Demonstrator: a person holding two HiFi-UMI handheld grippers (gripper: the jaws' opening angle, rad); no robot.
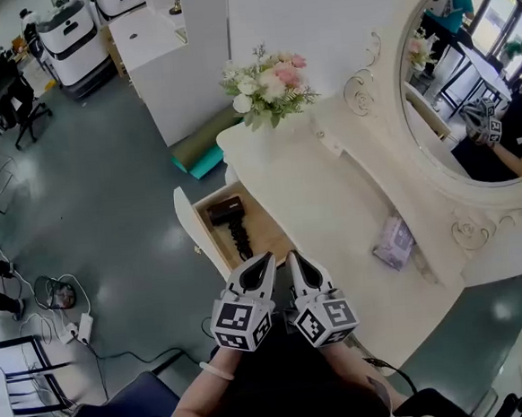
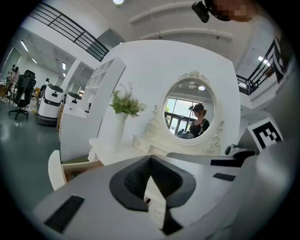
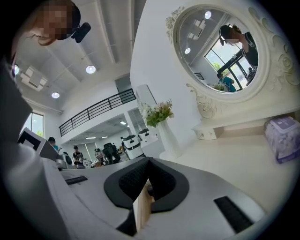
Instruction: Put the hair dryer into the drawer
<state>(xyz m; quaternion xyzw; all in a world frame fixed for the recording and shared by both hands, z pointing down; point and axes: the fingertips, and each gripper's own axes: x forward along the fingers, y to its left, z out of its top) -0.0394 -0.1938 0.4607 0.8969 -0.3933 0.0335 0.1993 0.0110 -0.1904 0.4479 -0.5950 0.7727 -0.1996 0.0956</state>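
The black hair dryer [image 1: 226, 213] lies inside the open wooden drawer [image 1: 268, 222] of the white dressing table [image 1: 333, 215], with its cord [image 1: 241, 242] trailing toward me. My left gripper [image 1: 267, 259] [image 2: 150, 158] and right gripper [image 1: 294, 257] [image 3: 149, 161] hover side by side at the drawer's near end, over the table's front edge. Both are shut with nothing between the jaws. In the right gripper view a wooden drawer edge [image 3: 142, 208] shows below the jaws. The drawer's white front panel [image 1: 189, 228] [image 2: 54, 169] stands out to the left.
A vase of flowers [image 1: 266, 87] stands at the table's far corner. A purple tissue pack [image 1: 394, 241] [image 3: 282, 138] lies near the oval mirror [image 1: 471, 79]. A teal mat [image 1: 201, 159] lies on the grey floor; cables [image 1: 72, 326] and chairs are at left.
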